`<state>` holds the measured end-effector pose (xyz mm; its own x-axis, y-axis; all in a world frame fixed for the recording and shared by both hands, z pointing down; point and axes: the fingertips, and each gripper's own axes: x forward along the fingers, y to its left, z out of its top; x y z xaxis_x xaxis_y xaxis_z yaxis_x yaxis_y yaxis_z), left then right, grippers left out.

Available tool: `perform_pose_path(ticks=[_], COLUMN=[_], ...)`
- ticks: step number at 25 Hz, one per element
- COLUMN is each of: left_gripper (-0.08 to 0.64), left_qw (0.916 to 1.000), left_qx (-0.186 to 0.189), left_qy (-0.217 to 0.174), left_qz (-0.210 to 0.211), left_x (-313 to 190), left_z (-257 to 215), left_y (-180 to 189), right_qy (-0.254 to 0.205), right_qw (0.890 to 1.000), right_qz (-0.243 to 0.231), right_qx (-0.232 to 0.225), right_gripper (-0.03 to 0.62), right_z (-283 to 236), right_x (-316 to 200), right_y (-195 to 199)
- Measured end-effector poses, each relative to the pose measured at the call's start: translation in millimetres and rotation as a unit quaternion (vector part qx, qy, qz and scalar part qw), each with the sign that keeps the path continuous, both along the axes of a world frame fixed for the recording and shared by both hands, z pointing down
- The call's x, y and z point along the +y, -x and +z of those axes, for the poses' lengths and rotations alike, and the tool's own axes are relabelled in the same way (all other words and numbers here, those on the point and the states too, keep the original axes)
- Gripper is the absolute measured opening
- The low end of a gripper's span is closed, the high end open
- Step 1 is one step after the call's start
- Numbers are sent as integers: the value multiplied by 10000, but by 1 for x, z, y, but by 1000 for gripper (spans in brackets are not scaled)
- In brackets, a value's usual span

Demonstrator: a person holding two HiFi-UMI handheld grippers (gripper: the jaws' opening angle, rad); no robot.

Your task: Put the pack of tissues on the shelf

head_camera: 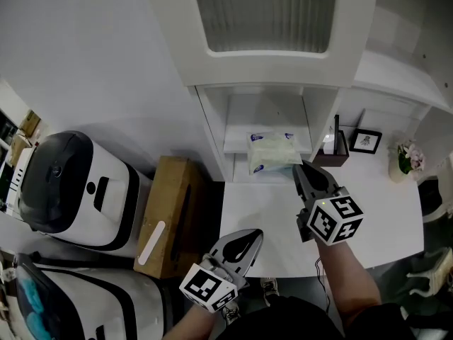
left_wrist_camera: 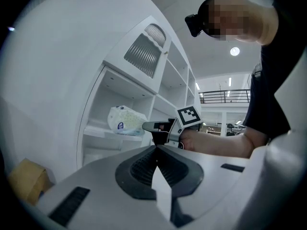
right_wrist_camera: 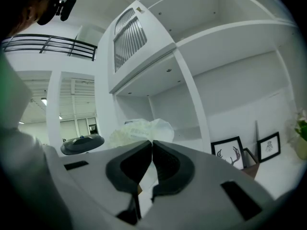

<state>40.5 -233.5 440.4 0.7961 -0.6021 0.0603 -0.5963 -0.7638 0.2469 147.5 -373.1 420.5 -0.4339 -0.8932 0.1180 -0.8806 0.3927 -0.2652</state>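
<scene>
The pack of tissues (head_camera: 272, 151), a soft white plastic-wrapped bundle with blue print, lies on the lower board of the white open shelf unit (head_camera: 212, 129), inside its left compartment. The pack rests at the front of that board, and its front edge overhangs slightly.

Right hand-held gripper (head_camera: 300, 170): positioned directly in front of the shelf unit, above the white bench (head_camera: 269, 218), and pointing into the left compartment. Its jaws are together, with no gap at the tips. The tips sit at the pack's right front corner. The views do not show whether they pinch the wrapper or merely touch it.

Left hand-held gripper (head_camera: 256, 235): held well back from the shelf unit, over the front edge of the bench. Its jaws are pressed together with nothing between them.

A brown cardboard box (head_camera: 166, 211) stands on the floor just left of the shelf unit. A small black picture frame (head_camera: 366, 141) stands on the bench against the unit's right compartment.
</scene>
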Motion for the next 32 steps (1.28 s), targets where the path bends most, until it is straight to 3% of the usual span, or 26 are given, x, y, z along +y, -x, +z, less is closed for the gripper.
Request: perform_pose_path(ticks=[10,32], left_gripper=[5,5], left_qw=[9999,9992], left_qx=[-58,-84], left_qy=[22,162], left_qz=[-146,-355], left_x=[-17,-14], left_z=[5,13], left_y=[0,4], right_qy=[145,467], right_qw=[9996,9971], right_qz=[185,568], right_qx=[-140,177], right_gripper=[8,8], right_z=[5,24], right_x=[-44,-96], right_y=[-1,-2])
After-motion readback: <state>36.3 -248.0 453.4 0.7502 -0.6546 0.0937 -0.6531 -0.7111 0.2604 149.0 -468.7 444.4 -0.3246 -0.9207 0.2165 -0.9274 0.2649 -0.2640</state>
